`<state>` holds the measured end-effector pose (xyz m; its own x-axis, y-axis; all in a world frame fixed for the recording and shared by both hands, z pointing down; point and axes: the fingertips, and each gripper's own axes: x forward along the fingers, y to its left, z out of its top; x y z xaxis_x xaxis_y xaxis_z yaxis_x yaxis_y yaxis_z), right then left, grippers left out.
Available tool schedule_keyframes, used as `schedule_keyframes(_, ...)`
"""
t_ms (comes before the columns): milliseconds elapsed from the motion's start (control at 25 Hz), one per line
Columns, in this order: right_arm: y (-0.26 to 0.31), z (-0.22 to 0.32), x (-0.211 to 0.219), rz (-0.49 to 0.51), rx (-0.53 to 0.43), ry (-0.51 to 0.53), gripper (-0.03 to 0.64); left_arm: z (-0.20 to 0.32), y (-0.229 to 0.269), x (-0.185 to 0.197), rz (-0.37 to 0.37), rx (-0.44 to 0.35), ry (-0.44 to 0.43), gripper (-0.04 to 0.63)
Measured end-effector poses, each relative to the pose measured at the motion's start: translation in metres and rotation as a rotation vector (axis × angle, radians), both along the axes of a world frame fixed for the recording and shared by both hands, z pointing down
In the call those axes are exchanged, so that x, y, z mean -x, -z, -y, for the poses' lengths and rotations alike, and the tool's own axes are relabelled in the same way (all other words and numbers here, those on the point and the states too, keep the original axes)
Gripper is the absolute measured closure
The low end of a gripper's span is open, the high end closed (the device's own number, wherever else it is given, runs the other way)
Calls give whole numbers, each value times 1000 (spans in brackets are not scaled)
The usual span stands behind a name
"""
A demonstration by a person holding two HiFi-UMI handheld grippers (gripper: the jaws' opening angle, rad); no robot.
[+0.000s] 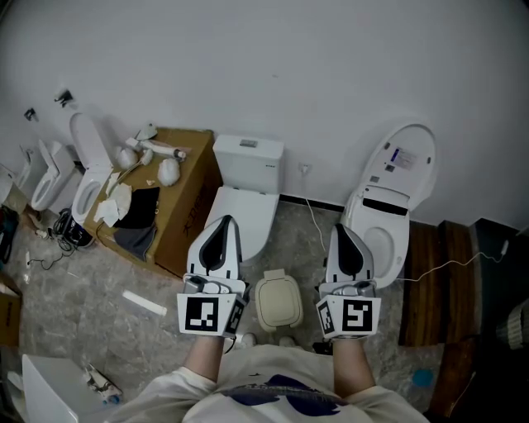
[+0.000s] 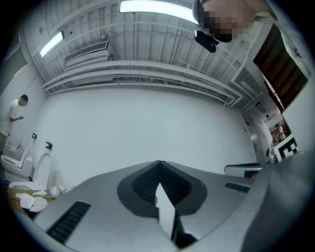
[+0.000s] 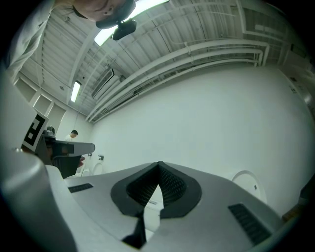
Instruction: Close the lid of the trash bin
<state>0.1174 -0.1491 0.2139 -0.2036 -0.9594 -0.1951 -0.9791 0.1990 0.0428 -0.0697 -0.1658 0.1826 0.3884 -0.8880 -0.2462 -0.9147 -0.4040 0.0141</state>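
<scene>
Left gripper [image 1: 225, 220], right gripper [image 1: 341, 228], box [image 1: 197, 161] print unreadable

Soft, even indoor light; wide-angle pictures with dark corners.

In the head view the light is rather dim and flat: the white wall [image 1: 273, 66] looks grey, shadows on the floor are weak, and the corners darken. In both gripper views the long ceiling lamps [image 2: 157, 6] near the upper edge glare to pure white and straight beams bend toward the round black border. The near bodies of the left gripper [image 2: 158, 165] and right gripper [image 3: 158, 165] are out of focus.
</scene>
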Motion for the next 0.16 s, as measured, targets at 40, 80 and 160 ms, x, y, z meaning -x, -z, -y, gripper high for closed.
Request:
schedule_keyframes(40, 0, 0, 0, -2, -1, 0, 611, 0, -1, 0, -2, 4, 1, 598)
schedule_keyframes(80, 0, 0, 0, -3, -2, 1, 611, 0, -2, 1, -4, 8, 2, 598)
schedule_keyframes(160, -1, -1, -1, -5, -4, 2, 611, 0, -4, 1, -8, 15, 4, 598)
